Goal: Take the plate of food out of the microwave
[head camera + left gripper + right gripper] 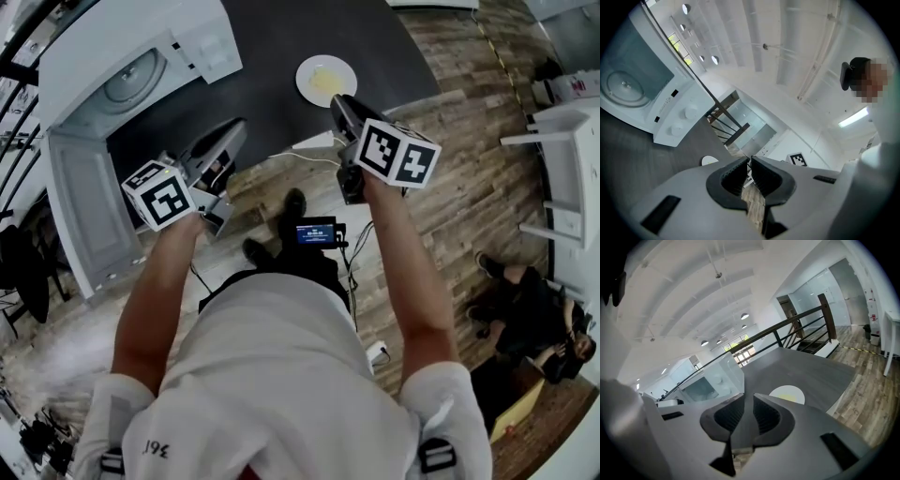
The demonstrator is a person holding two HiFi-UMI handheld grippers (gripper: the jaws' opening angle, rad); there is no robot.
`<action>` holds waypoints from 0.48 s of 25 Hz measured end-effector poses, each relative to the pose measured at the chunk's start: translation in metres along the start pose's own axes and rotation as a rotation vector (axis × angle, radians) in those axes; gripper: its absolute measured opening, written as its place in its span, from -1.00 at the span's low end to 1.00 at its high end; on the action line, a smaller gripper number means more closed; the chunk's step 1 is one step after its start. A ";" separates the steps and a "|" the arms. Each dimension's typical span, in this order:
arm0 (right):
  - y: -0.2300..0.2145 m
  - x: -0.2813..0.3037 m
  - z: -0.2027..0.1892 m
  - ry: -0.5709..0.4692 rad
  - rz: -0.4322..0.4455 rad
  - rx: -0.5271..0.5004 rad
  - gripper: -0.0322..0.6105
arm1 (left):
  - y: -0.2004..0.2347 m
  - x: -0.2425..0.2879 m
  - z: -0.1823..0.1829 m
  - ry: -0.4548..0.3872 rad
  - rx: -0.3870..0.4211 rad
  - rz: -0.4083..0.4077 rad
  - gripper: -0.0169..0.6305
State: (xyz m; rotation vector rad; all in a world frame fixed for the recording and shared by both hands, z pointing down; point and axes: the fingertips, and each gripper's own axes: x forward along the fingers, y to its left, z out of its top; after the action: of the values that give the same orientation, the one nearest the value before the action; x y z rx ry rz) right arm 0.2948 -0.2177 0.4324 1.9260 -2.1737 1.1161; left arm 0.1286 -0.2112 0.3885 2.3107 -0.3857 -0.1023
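Observation:
The white plate of yellow food (pixel 326 81) lies on the dark table (pixel 272 47), right of the white microwave (pixel 131 75), whose door (pixel 84 211) hangs open. Both grippers are lifted off the table, in front of it. My left gripper (pixel 234 131) points toward the microwave; its jaws stand nearly together with nothing between them (pixel 749 161). My right gripper (pixel 337 101) hangs just in front of the plate, jaws also nearly together and empty (pixel 748 399). The plate (pixel 787 393) shows beyond the right jaws, and as a sliver (pixel 709 160) in the left gripper view.
A white rack (pixel 562 169) stands at the right on the wood floor. A person sits on the floor at the lower right (pixel 525 309). A small lit screen (pixel 316 232) sits by my feet. A dark railing (pixel 787 329) runs behind the table.

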 end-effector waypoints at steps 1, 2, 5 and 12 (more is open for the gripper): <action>0.009 -0.004 -0.001 -0.002 0.011 -0.006 -0.71 | -0.006 -0.007 0.001 -0.005 0.015 -0.003 -0.86; 0.018 -0.009 -0.002 -0.004 0.022 -0.013 -0.71 | -0.011 -0.014 0.001 -0.010 0.032 -0.005 -0.86; 0.044 -0.023 -0.004 -0.019 0.055 -0.033 -0.71 | -0.025 -0.034 0.003 -0.030 0.068 -0.006 -0.86; 0.102 -0.063 -0.013 -0.064 0.129 -0.101 -0.71 | -0.063 -0.077 0.009 -0.085 0.104 -0.023 -0.86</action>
State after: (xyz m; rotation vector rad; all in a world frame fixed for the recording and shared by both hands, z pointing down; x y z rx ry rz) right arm 0.2153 -0.1595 0.3633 1.8278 -2.3686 0.9529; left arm 0.0690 -0.1522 0.3334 2.4189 -0.4163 -0.1964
